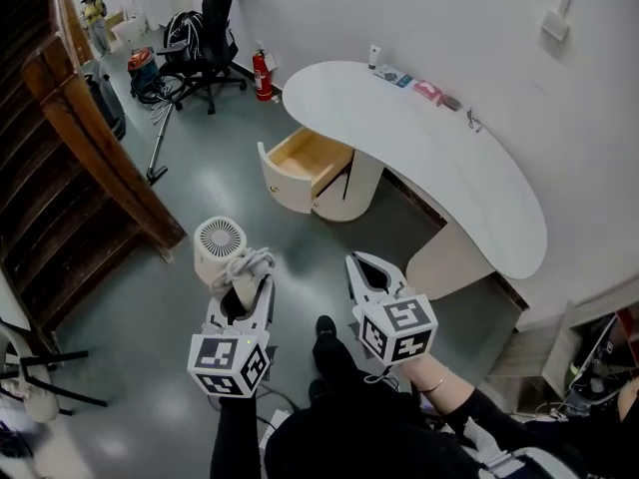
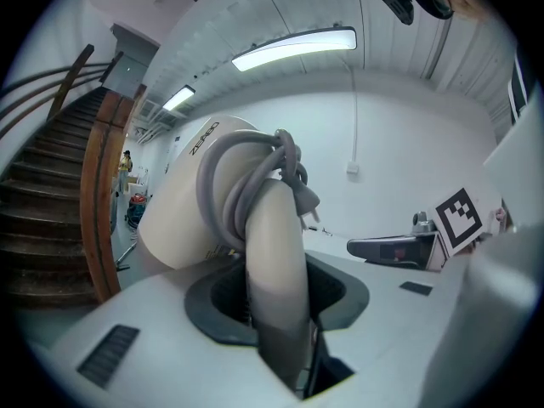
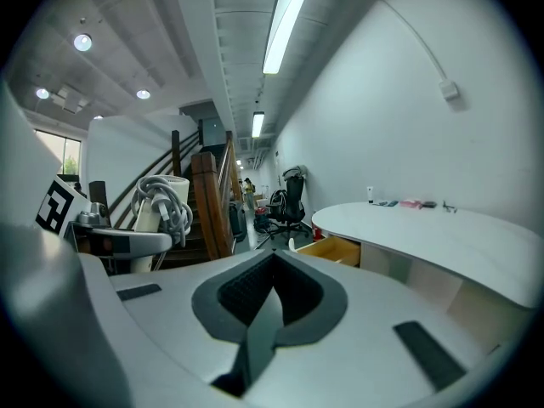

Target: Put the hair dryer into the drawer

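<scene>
My left gripper [image 1: 243, 289] is shut on the handle of a white hair dryer [image 1: 220, 242], whose round vented head points up and forward. Its grey cable [image 2: 255, 168] is coiled round the handle [image 2: 276, 296], which stands between the jaws in the left gripper view. Beside it, my right gripper [image 1: 367, 265] is shut with nothing in it, its jaws meeting in the right gripper view [image 3: 263, 313]. Ahead, an open wooden drawer [image 1: 305, 158] sticks out from under the curved white desk [image 1: 429, 148]; the drawer [image 3: 336, 249] also shows in the right gripper view.
A wooden staircase [image 1: 90, 158] runs along the left. A black office chair [image 1: 205, 38] and a red fire extinguisher [image 1: 263, 76] stand beyond the drawer. Small items [image 1: 424, 90] lie on the desk's far edge. A person [image 1: 95, 18] stands far off.
</scene>
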Tool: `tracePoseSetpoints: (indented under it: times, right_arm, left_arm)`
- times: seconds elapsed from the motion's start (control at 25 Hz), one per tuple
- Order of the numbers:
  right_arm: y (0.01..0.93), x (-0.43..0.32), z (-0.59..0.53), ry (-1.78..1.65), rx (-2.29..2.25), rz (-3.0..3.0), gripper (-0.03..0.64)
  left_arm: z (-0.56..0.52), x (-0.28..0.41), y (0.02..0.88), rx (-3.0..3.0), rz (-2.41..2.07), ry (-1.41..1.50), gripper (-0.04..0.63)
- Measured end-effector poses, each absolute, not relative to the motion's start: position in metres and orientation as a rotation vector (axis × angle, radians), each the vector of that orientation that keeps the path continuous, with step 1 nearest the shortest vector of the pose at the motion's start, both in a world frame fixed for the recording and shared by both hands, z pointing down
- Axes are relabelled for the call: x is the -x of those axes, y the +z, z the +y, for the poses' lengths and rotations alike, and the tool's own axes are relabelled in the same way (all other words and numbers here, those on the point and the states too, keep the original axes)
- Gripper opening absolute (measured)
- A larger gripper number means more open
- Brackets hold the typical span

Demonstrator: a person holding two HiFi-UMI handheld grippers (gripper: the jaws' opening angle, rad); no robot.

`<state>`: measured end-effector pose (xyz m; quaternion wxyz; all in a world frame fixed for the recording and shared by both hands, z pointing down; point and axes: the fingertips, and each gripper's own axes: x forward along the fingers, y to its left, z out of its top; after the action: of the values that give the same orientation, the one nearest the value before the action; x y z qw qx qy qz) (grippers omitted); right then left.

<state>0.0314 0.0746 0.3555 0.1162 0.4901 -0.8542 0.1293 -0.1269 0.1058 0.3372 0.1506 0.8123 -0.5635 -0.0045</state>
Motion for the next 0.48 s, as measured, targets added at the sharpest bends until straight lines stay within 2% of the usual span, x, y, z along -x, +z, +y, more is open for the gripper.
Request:
tracePoseSetpoints:
  times: [0.48]
  right_arm:
    - [0.376,-0.042,-0.023,0.436,-1.447,-2.445,0.002]
  left_arm:
    - [0.012,0.128,0.35,-2.315,-1.617,0.04,0.137]
